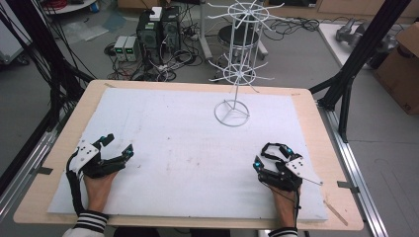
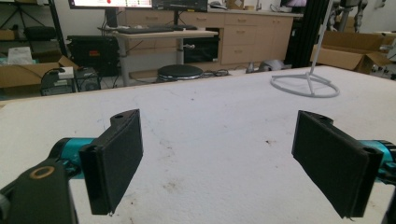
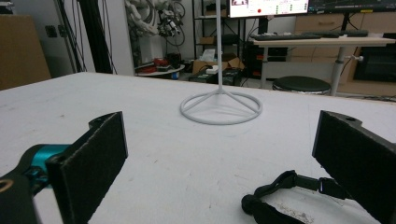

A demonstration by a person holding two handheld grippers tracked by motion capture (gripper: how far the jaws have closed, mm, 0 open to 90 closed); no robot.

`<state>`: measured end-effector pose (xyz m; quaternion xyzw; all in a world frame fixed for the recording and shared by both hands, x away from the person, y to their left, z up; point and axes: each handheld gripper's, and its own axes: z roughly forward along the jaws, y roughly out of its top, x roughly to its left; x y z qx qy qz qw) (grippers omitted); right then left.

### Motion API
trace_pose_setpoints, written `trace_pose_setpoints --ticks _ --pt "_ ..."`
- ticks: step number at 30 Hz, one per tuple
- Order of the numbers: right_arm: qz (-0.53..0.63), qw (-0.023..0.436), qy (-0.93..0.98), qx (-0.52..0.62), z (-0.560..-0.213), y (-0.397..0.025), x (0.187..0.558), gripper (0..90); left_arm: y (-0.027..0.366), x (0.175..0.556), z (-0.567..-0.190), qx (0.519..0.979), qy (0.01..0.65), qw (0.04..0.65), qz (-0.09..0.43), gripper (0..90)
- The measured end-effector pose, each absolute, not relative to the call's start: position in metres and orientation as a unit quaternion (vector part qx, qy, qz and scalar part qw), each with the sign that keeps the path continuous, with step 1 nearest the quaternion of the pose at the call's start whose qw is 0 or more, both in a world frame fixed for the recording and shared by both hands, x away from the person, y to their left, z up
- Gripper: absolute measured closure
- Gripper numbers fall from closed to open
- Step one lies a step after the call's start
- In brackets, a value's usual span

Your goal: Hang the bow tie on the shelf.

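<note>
A person sits at a wooden counter [image 1: 316, 128] covered by a white mat [image 1: 188, 148], a claw in each hand. The left claw [image 1: 117, 144] rests near the mat's near-left corner with its jaws spread wide and nothing between them — the left gripper view shows only bare, speckled mat between the two black pads [image 2: 116, 158]. The right claw [image 1: 272, 155] lies near the near-right corner, likewise wide open and empty; in the right gripper view a black strap [image 3: 285, 191] lies on the mat just in front of its jaws. A white wire display rack [image 1: 236, 74] stands upright toward the far side of the mat, right of centre, well apart from both claws — its ring base [image 3: 221, 107] sits flat on the mat and its thin arms fan out in tiers above. Striped cuffs [image 1: 91, 221] show at the person's wrists.
</note>
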<state>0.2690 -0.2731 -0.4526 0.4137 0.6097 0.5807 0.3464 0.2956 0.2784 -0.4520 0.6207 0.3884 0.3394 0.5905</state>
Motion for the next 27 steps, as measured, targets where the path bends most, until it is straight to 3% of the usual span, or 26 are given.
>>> trace_pose_setpoints --ticks 17,27 --pt "0.57 0.359 0.604 0.427 -0.452 -0.271 0.269 2.2 0.279 0.295 -0.452 0.615 0.389 0.594 0.341 17.1" --pt "0.536 0.389 0.625 0.414 -0.451 -0.261 0.268 4.3 0.28 0.294 -0.452 0.615 0.389 0.594 0.343 17.2"
